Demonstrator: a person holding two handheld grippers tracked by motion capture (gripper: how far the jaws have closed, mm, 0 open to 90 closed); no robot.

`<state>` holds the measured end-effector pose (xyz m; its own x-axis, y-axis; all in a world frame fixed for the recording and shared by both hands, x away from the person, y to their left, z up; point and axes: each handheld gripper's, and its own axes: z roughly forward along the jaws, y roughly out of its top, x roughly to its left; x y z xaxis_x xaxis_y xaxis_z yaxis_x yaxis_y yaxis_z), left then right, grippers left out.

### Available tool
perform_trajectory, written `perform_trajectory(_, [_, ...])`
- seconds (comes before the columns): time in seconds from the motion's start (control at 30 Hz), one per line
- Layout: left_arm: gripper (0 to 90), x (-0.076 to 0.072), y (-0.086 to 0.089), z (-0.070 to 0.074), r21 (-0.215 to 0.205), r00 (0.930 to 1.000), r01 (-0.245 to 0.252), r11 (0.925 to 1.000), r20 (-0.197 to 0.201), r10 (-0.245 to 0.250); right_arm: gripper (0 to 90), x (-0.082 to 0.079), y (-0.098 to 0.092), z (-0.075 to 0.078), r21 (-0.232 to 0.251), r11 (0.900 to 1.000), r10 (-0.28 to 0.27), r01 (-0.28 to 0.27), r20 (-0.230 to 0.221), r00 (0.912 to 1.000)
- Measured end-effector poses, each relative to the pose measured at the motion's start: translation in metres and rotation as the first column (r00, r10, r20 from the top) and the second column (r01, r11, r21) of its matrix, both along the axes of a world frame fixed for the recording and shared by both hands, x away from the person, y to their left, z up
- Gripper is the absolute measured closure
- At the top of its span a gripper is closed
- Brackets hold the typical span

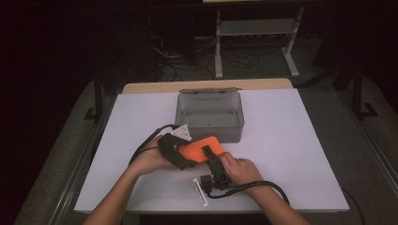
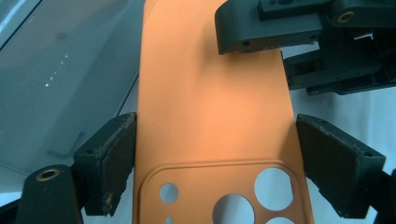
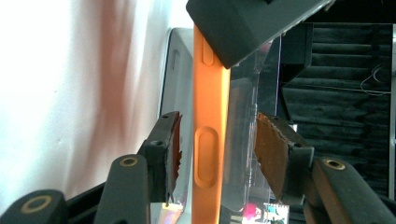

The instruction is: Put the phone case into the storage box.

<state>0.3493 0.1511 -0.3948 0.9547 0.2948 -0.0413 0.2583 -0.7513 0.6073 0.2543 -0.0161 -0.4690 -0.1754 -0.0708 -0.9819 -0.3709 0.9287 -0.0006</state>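
**Jaws on two ends of one orange case**

Jaws of the left gripper (image 1: 180, 159) clamp the orange phone case (image 1: 201, 149) across its width, one pad on each long edge just above the camera cut-outs, as the left gripper view shows. The case's long axis runs straight out ahead of those jaws toward the right gripper (image 1: 213, 161), which meets the far end.

In the right gripper view the case (image 3: 208, 140) stands edge-on between that gripper's jaws, its side-button edge facing the camera. These jaws are part-way closed and not yet pressing: a gap shows on each side, wider at the right pad. The case sits nearer the left pad (image 3: 169, 149).

Behind the case, just beyond both grippers, stands the clear plastic box (image 1: 210, 115) on the white surface (image 1: 291, 154).
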Motion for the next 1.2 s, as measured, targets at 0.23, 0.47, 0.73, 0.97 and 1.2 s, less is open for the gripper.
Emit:
perform_trajectory(0.23, [15.6,0.0,-0.0001,0.0,0.0,1.0,0.0,1.0,-0.001,0.0,57.8,-0.0004,0.0004,0.0,-0.001,1.0,0.001,-0.001,-0.008,1.0])
perform_trajectory(0.47, [15.6,-0.0001,-0.0002,-0.0002,0.001,1.0,-0.002,1.0,-0.003,0.002,61.6,-0.0009,0.0009,0.0003,-0.008,1.0,0.001,-0.001,-0.014,0.9999])
perform_trajectory(0.73, [15.6,0.0002,-0.0001,-0.0007,0.003,1.0,-0.002,1.0,-0.006,0.002,66.7,-0.0011,0.0013,-0.0001,-0.015,1.0,-0.005,0.004,-0.019,0.9998])
perform_trajectory(0.97, [15.6,0.0005,0.0004,-0.0003,0.0,1.0,-0.003,1.0,-0.008,0.003,70.9,-0.0017,0.0015,-0.0004,-0.02,1.0,-0.002,0.002,-0.017,0.9999])
perform_trajectory(1.2, [15.6,0.0007,0.0006,-0.0001,0.003,0.9999,-0.003,1.0,-0.01,0.003,72.2,-0.0023,0.0019,-0.0016,-0.022,1.0,-0.005,0.005,-0.006,1.0])
